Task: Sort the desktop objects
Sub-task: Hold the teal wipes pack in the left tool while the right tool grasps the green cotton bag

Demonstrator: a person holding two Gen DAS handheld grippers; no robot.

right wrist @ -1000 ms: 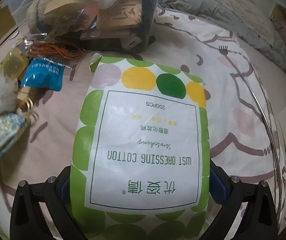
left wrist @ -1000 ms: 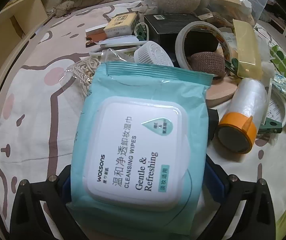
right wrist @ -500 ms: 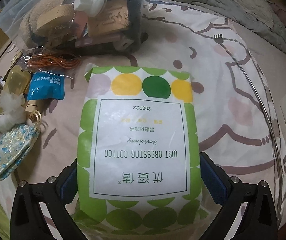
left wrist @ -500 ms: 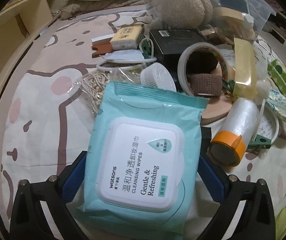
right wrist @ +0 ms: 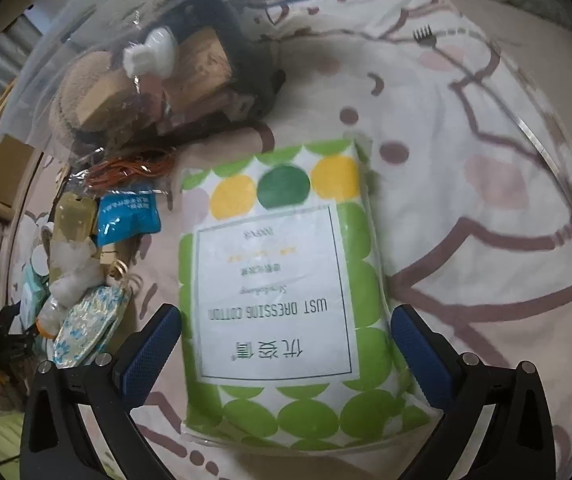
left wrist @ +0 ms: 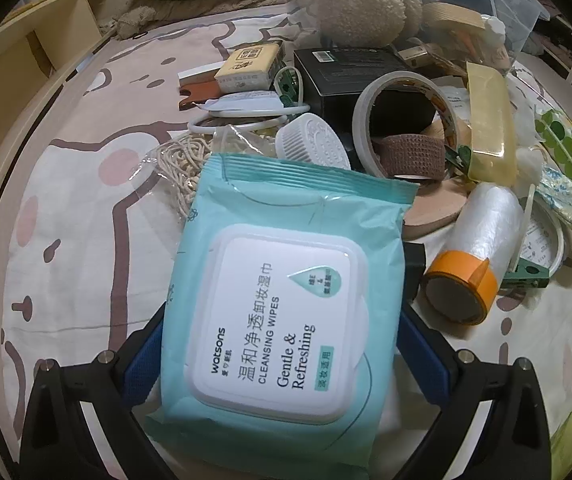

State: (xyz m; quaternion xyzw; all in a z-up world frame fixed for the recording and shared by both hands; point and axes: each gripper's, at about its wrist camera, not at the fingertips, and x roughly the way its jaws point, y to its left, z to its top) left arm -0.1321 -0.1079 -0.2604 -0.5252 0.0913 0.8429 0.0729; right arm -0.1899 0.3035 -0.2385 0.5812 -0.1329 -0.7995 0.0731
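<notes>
— While the left tongs sit low in view, what lies between them?
— A teal Watsons cleansing wipes pack, white flip lid up, tilted slightly. Both blue pads press its sides, so the tongs are clamped on it.
— And the right tongs?
— Spread apart. A green-and-yellow dotted cotton pad bag lies between the pads with a gap on each side, flat on the pink cartoon-print bedsheet. That view is blurred, so the small print is hard to read.
— What sits beyond the wipes?
— Just behind, a white round vented lid and a bag of cream cord. To the right, a plastic film roll with an orange end, a wide tape ring with a brown bandage roll inside it, and a black box farther back.
— And around the cotton bag?
— To its left, a small blue packet, a floral pouch, and orange cord.
</notes>
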